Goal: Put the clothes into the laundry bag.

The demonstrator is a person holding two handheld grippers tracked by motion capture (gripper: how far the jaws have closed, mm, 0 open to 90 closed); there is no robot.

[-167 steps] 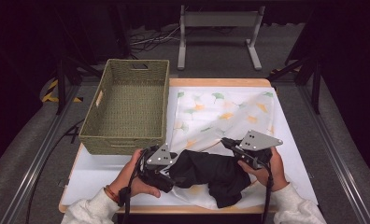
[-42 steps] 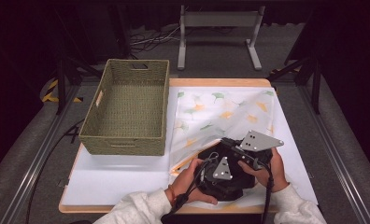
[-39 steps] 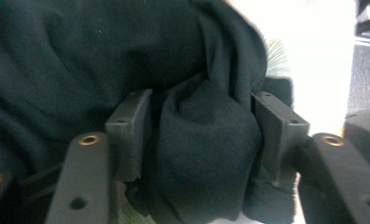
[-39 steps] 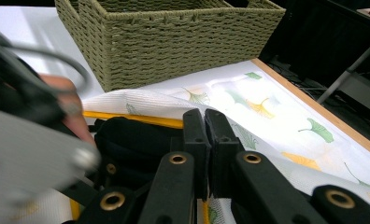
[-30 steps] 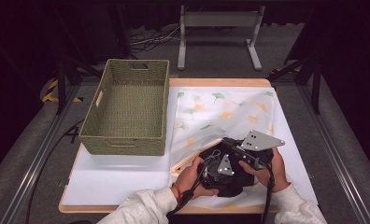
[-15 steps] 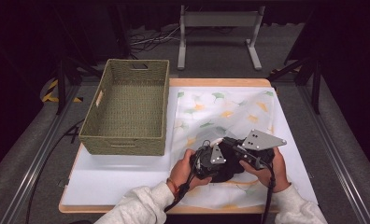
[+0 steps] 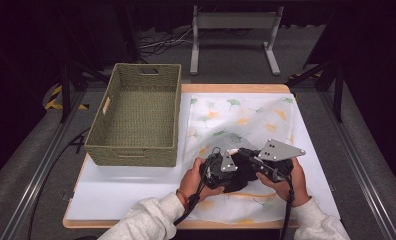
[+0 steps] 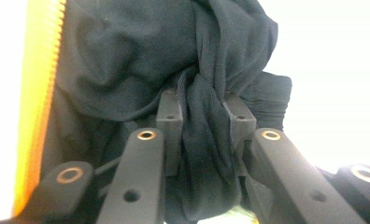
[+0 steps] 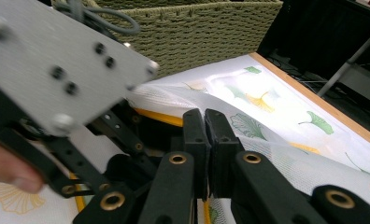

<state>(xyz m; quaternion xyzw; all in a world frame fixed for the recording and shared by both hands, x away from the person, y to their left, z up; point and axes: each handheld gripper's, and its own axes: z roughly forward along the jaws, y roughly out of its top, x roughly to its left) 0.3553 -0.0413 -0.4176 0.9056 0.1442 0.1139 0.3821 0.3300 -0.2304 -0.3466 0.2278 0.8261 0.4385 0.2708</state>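
High view: table (image 7: 136,195) lit bright from above, surroundings fall off to near black — floor dim grey. Slight softness overall, mild compression blockiness. Left gripper view: background blown out to pure white, black cloth (image 8: 141,70) close and underexposed, folds barely readable; orange edge (image 8: 38,93) blurred, jaws at the bottom soft. Right gripper view: even light, grey plate (image 9: 57,60) near the lens out of focus, basket (image 9: 197,32) fairly sharp — far right corner dark.
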